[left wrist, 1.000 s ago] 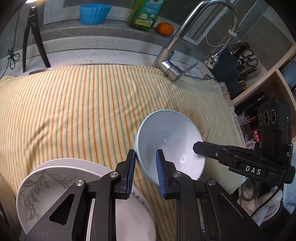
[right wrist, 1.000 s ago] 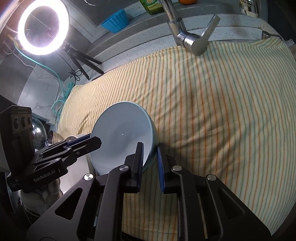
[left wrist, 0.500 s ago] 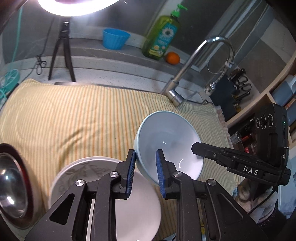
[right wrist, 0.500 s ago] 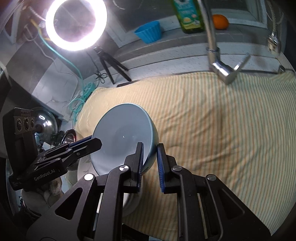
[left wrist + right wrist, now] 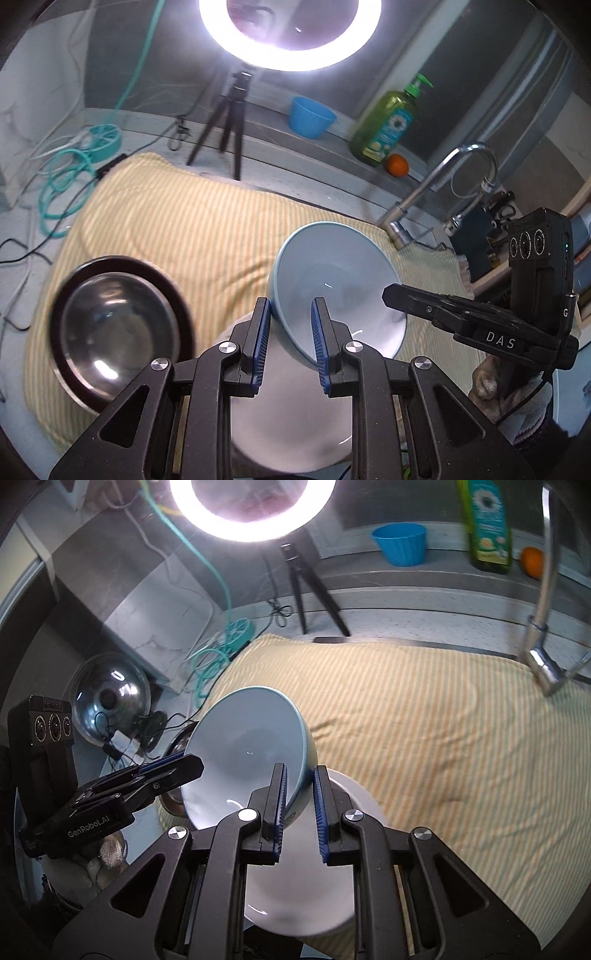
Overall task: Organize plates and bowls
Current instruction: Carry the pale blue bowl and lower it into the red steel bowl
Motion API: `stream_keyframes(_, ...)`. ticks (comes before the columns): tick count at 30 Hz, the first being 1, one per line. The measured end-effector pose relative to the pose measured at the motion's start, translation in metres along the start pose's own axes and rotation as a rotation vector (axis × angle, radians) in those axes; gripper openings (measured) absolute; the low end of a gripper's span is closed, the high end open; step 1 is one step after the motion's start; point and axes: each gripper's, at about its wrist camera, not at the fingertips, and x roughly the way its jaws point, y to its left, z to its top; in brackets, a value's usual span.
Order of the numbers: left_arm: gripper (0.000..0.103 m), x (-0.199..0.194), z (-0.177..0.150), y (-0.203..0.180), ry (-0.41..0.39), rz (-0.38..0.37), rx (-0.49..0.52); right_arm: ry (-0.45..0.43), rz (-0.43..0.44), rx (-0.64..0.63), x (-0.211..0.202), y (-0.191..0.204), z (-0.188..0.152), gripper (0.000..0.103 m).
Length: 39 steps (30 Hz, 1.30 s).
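Note:
A pale blue bowl [image 5: 332, 273] hangs in the air between my two grippers, above the yellow striped cloth [image 5: 184, 229]. My left gripper [image 5: 290, 317] is shut on its near-left rim. My right gripper [image 5: 298, 786] is shut on the opposite rim; the bowl also shows in the right wrist view [image 5: 243, 749]. The right gripper shows at the right of the left wrist view [image 5: 391, 293]. A stack of white plates [image 5: 288, 417] lies on the cloth below the bowl, also seen in the right wrist view [image 5: 306, 893]. A steel bowl [image 5: 110, 332] with a dark rim sits to the left.
A ring light [image 5: 288, 33] on a tripod stands at the back. On the ledge are a blue cup [image 5: 312, 116], a green soap bottle [image 5: 388, 125] and an orange [image 5: 397, 168]. A faucet [image 5: 436, 188] rises at the right. A steel lid [image 5: 110, 698] and cables lie left.
Both grippers have lifted the blue bowl higher and tilted back. The steel bowl and ring light have come into view; the plates now sit lower in frame.

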Motion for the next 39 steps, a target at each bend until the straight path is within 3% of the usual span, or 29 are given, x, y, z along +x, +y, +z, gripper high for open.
stream_keyframes(10, 0.020, -0.034, -0.008, 0.065, -0.049, 0.101, -0.131, 0.057, 0.059, -0.135, 0.053, 0.072, 0.015, 0.015)
stream_keyframes(18, 0.020, -0.045, -0.015, 0.106, -0.054, 0.170, -0.206, 0.133, 0.072, -0.208, 0.098, 0.108, 0.012, 0.015)
stream_keyframes(38, 0.020, -0.030, -0.027, 0.127, 0.004, 0.202, -0.233, 0.209, 0.027, -0.242, 0.138, 0.112, 0.005, 0.015)
stream_keyframes(39, 0.021, -0.031, -0.028, 0.127, 0.000, 0.205, -0.234, 0.198, 0.023, -0.246, 0.135, 0.113, 0.005, 0.021)
